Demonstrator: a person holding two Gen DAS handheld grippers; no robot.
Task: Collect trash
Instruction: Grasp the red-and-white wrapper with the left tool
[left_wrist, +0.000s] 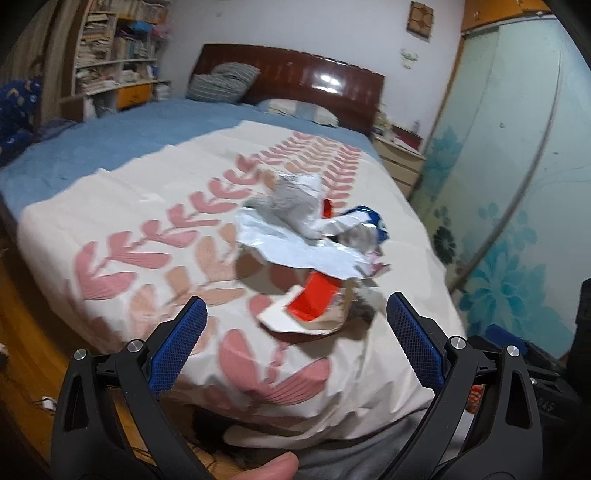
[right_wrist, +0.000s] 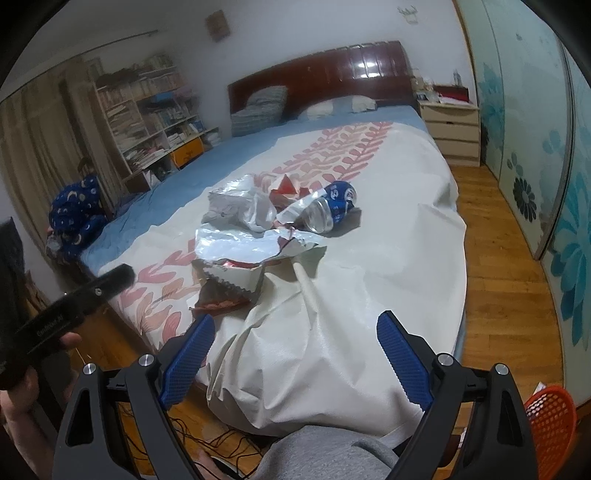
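A pile of trash lies on the white leaf-patterned bedspread (left_wrist: 110, 206): crumpled silver foil wrappers (left_wrist: 295, 206), a red and white packet (left_wrist: 314, 299) and a crushed plastic bottle with a blue label (left_wrist: 369, 221). The right wrist view shows the same pile: foil (right_wrist: 240, 243), the bottle (right_wrist: 332, 206) and a brown zigzag-edged wrapper (right_wrist: 225, 291). My left gripper (left_wrist: 295, 314) is open and empty, just short of the red packet. My right gripper (right_wrist: 295, 332) is open and empty, at the foot of the bed, short of the pile.
An orange mesh basket (right_wrist: 550, 417) stands on the wooden floor at the lower right. The left gripper's black body (right_wrist: 74, 299) crosses the left of the right wrist view. A bedside drawer unit (right_wrist: 450, 129), sliding wardrobe doors (right_wrist: 535, 147) and bookshelves (right_wrist: 147, 118) surround the bed.
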